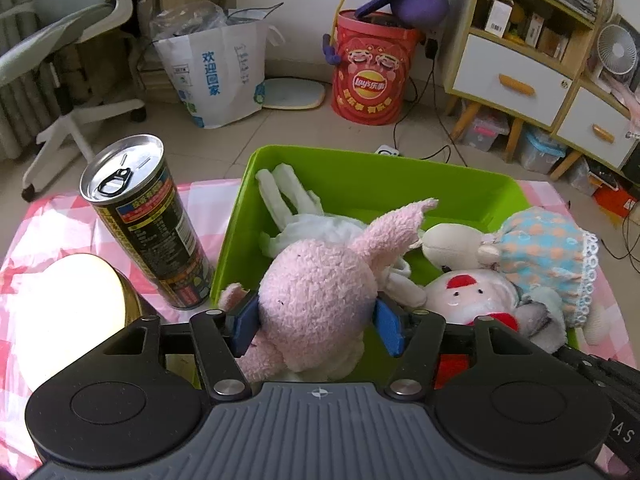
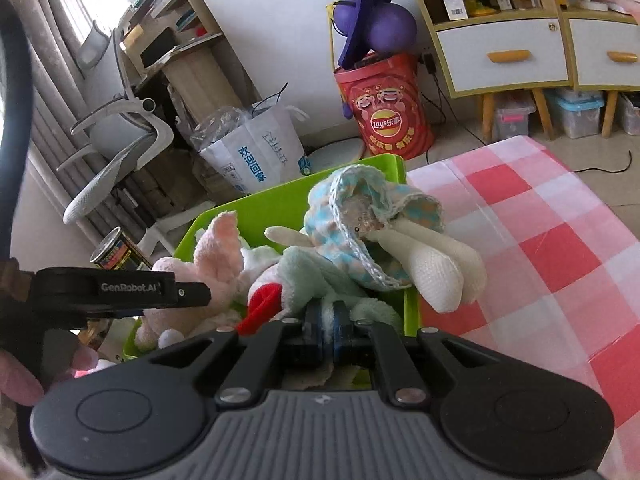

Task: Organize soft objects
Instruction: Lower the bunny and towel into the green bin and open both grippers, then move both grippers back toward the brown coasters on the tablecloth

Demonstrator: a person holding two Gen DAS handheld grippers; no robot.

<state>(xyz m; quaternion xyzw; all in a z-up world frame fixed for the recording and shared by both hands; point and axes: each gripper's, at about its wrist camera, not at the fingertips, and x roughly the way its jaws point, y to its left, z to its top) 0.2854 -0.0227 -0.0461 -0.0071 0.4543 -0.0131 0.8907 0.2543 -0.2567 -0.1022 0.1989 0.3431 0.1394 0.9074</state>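
Note:
A green plastic bin (image 1: 360,184) stands on the pink checked tablecloth and holds several soft toys. My left gripper (image 1: 316,326) is shut on a pink plush bunny (image 1: 320,280) over the bin's near left corner. A white cloth doll with long ears (image 1: 288,196) lies deeper in the bin. A doll in a blue and orange dotted dress (image 1: 548,248) lies at the bin's right side. My right gripper (image 2: 326,330) is shut on a pale mint plush toy (image 2: 316,276) at the bin's near rim, under the dress doll (image 2: 360,208). The bin (image 2: 280,204) and the pink bunny (image 2: 216,248) also show there.
A tall dark drink can (image 1: 148,220) stands left of the bin, with a round pale lid (image 1: 68,312) beside it. On the floor behind are a white paper bag (image 1: 224,72), a red Lay's bucket (image 1: 372,76), an office chair (image 1: 72,40) and a drawer cabinet (image 1: 532,60).

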